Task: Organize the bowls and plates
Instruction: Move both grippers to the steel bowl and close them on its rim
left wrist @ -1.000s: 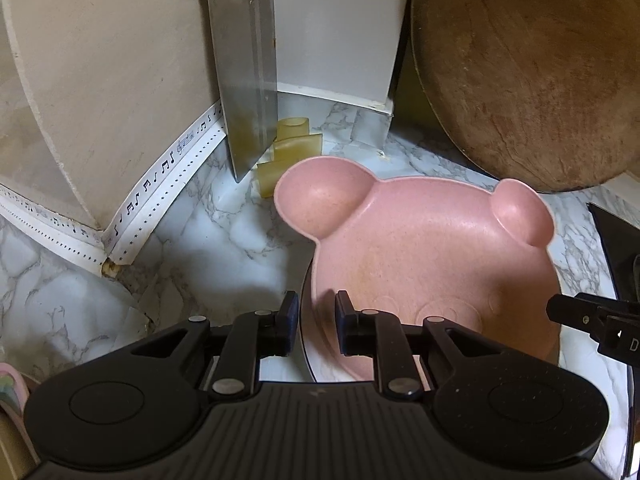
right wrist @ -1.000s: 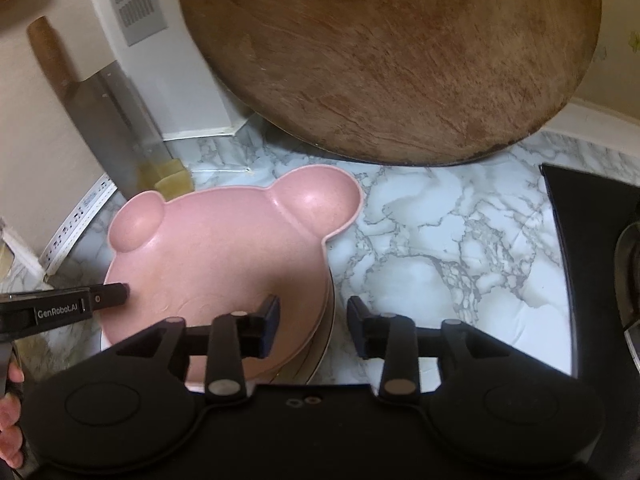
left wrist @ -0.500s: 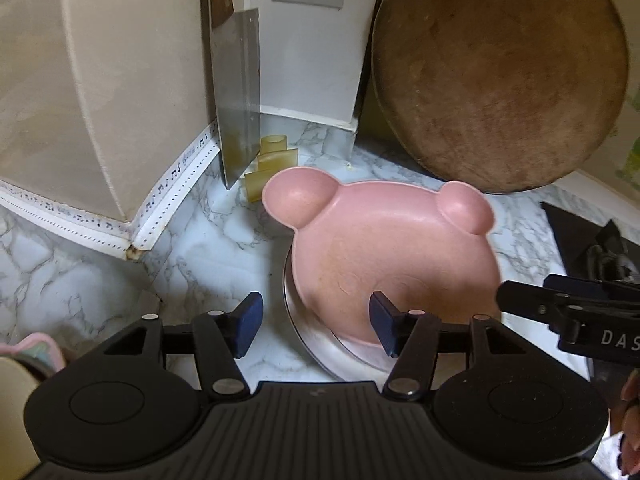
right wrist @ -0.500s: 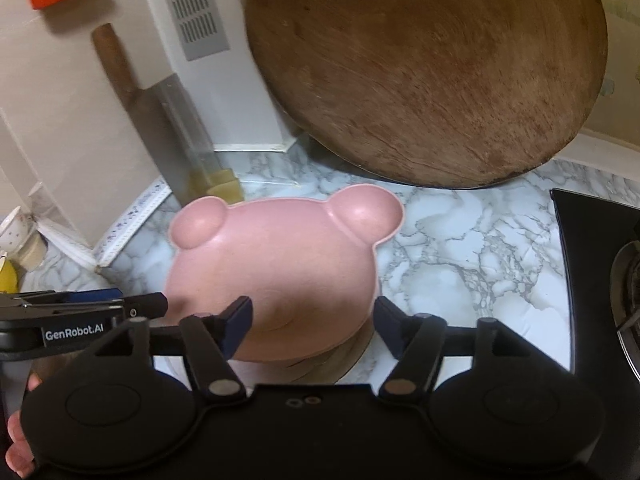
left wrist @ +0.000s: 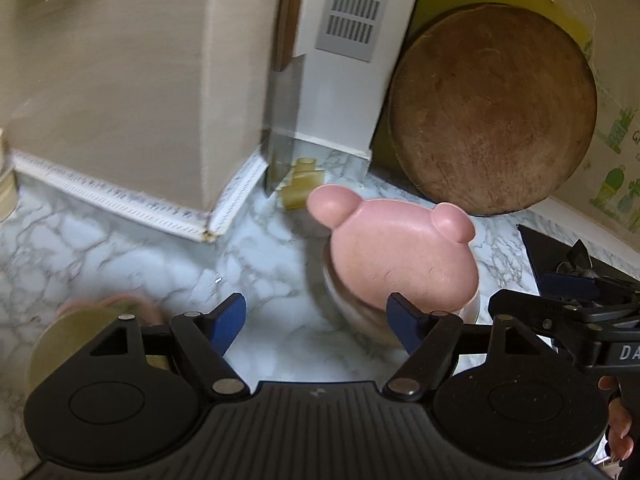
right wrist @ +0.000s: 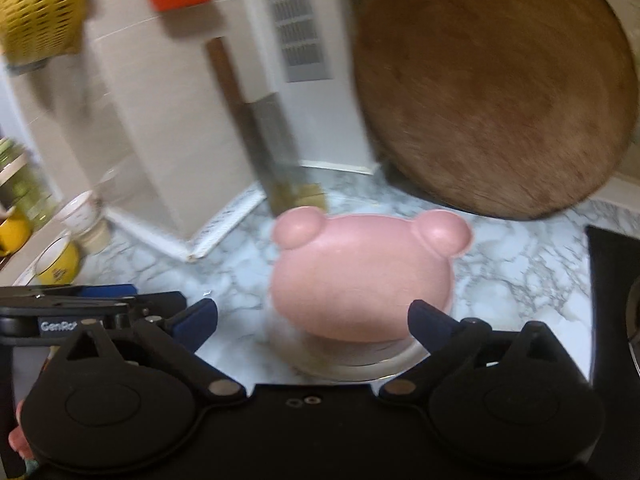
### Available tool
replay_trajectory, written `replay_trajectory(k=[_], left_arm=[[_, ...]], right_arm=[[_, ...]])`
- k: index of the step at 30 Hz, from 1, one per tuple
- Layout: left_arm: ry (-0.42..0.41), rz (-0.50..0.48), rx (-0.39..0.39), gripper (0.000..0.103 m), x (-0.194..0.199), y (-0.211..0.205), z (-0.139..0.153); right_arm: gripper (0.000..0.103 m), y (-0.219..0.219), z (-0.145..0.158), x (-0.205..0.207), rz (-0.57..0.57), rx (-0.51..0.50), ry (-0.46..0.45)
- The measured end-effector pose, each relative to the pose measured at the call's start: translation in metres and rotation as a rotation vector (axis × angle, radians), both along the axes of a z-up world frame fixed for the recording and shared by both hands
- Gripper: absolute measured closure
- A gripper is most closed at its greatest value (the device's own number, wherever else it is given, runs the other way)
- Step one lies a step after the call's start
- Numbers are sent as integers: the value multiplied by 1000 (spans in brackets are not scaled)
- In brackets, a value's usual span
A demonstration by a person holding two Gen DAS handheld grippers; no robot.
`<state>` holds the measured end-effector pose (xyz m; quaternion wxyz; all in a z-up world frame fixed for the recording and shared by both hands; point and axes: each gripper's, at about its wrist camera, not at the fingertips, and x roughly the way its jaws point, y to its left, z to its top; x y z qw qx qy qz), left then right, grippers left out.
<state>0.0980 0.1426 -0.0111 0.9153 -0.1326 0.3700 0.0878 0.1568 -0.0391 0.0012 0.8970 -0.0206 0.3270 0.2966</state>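
Observation:
A pink bear-shaped bowl (left wrist: 404,254) with two round ears sits on a stack of plates (left wrist: 352,312) on the marble counter; it also shows in the right wrist view (right wrist: 360,280), above the stack's pale rim (right wrist: 360,364). My left gripper (left wrist: 316,320) is open and empty, pulled back from the bowl. My right gripper (right wrist: 312,320) is open and empty, held back in front of the bowl. The right gripper's body shows at the right edge of the left wrist view (left wrist: 568,316). A blurred yellowish dish (left wrist: 80,328) lies at lower left.
A round wooden cutting board (left wrist: 492,112) leans on the back wall. A cleaver (left wrist: 282,120) stands beside a white vent panel (left wrist: 348,12). A black stove (left wrist: 560,256) is at the right. Cups (right wrist: 60,264) and a yellow basket (right wrist: 36,8) are at the left.
Both grippers opened wide, let go of the pink bowl and pulled back and up. The bowl stays on the stack.

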Motion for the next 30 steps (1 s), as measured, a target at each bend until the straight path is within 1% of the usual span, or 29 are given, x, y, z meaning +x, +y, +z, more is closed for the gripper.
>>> replay_trajectory(k=[4,9,12,14,21,25,26,27,30], left_arm=[[19,25,-18,26,-22,16,3],[54,81,-9,26,-50,40,5],[81,133,9,26,-68,59,3],[101,184,18,26,-81,75,0],[161,302,-9,26,-117,126,-21],[147,338,-25,26,-134,145,-30],[156,348,-24,26,-136,149,-31],[163,351,-23,26,-138,153,-33],[152,350,-37,26,-146,163,-37]], right_arm=[[1,16,6,-15,49,6,4],[1,39,6,-28,94,-2,23],[1,52,1,-32,115,-14,39],[1,62,-2,-34,126,-24,50],[1,95,-17,-36,173,-61,87],[1,112,-26,-29,191,-70,131],[1,115,-28,-27,193,-72,141],[2,119,-30,-25,195,-78,145],[5,130,-36,-22,207,-101,152]])
